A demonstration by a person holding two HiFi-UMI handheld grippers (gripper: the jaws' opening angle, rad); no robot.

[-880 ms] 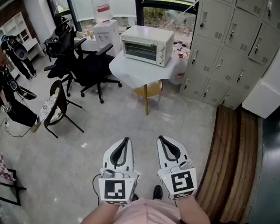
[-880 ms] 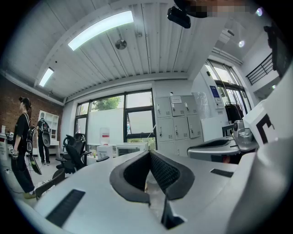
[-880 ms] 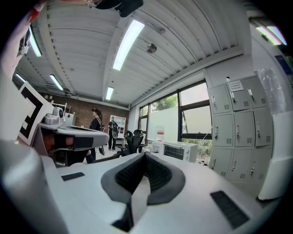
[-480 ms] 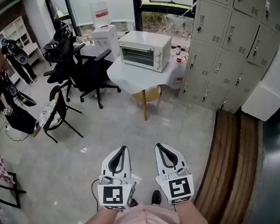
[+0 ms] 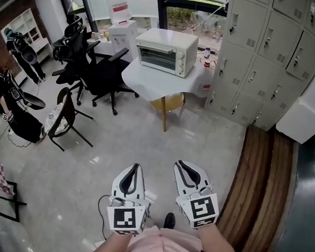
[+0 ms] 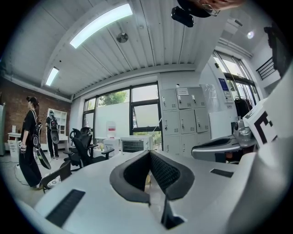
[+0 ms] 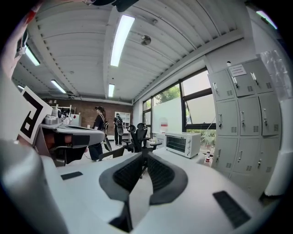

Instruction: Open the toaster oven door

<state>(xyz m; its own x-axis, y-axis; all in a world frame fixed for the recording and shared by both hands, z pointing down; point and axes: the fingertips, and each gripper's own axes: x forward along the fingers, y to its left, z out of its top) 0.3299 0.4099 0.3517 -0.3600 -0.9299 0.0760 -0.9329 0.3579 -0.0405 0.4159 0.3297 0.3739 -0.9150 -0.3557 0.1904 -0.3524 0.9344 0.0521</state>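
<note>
A white-clothed table (image 5: 149, 84) stands at the far end of the room. A yellow stool (image 5: 169, 103) sits under it. Black office chairs (image 5: 99, 73) crowd its left side, with a water dispenser (image 5: 121, 31) behind them. Grey lockers (image 5: 264, 55) line the wall right of the table. A black chair with a patterned cushion (image 5: 61, 119) stands nearer, to the left of the table.

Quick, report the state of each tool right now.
Left tool: closed, tips together, holding nothing.
Right tool: closed, tips together, holding nothing.
</note>
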